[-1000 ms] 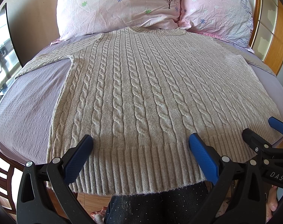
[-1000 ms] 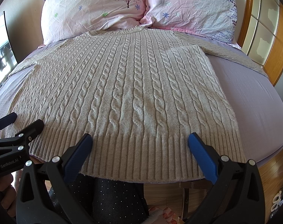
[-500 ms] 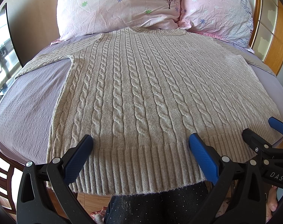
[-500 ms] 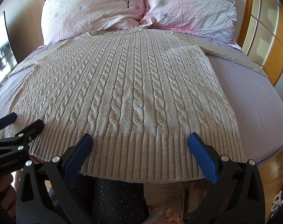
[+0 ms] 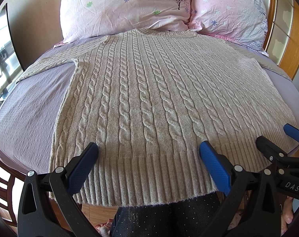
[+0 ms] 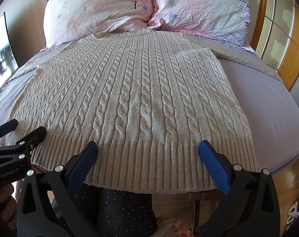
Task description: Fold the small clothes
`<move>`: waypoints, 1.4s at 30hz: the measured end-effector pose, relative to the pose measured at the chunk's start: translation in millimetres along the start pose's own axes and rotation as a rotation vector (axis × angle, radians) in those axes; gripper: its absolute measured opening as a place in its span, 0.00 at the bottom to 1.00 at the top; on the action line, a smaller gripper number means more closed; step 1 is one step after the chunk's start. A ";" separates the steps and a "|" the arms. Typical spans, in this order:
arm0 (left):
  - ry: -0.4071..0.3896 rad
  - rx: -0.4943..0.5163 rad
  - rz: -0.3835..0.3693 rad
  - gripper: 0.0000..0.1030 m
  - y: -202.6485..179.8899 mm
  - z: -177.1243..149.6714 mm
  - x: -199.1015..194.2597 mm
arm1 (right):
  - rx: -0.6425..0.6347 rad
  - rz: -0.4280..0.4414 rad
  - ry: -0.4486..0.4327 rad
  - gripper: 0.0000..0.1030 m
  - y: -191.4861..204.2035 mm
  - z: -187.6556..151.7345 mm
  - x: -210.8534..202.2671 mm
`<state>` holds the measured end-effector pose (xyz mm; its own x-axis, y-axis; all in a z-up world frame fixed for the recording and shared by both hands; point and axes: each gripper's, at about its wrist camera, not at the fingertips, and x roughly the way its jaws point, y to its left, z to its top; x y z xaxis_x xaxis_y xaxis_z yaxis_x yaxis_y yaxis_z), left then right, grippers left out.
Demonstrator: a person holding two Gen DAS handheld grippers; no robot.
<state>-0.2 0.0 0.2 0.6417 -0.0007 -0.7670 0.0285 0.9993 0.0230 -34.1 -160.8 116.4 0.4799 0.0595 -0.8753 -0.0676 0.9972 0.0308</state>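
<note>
A beige cable-knit sweater (image 5: 149,90) lies flat on the bed with its ribbed hem (image 5: 145,177) at the near edge and its neck toward the pillows; it also shows in the right wrist view (image 6: 133,90). Both sleeves spread out to the sides. My left gripper (image 5: 148,154) is open and empty, hovering over the left part of the hem. My right gripper (image 6: 147,152) is open and empty over the right part of the hem. Each gripper shows in the other's view, the right one (image 5: 275,142) and the left one (image 6: 21,130).
The bed has a lilac sheet (image 5: 29,106). Two pink pillows (image 5: 125,6) lean against the head end. A wooden frame with glass panels (image 6: 277,29) stands at the right. The person's dark trousers (image 5: 165,217) and wooden floor (image 6: 287,187) are below the bed edge.
</note>
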 end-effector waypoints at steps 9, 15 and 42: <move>0.000 0.000 0.000 0.99 0.0 0.1 0.0 | 0.000 0.000 -0.001 0.98 0.1 0.1 -0.4; -0.001 0.001 0.001 0.99 -0.2 0.1 -0.1 | -0.005 0.003 -0.008 0.98 0.3 0.2 -0.8; -0.379 -0.100 0.009 0.99 54.0 65.4 -19.3 | 1.079 -0.023 -0.138 0.37 -442.6 136.3 103.0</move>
<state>39.1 51.6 58.2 0.8798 0.0135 -0.4751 -0.0414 0.9980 -0.0482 164.5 -590.1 78.4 0.5703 -0.0221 -0.8212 0.7139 0.5079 0.4821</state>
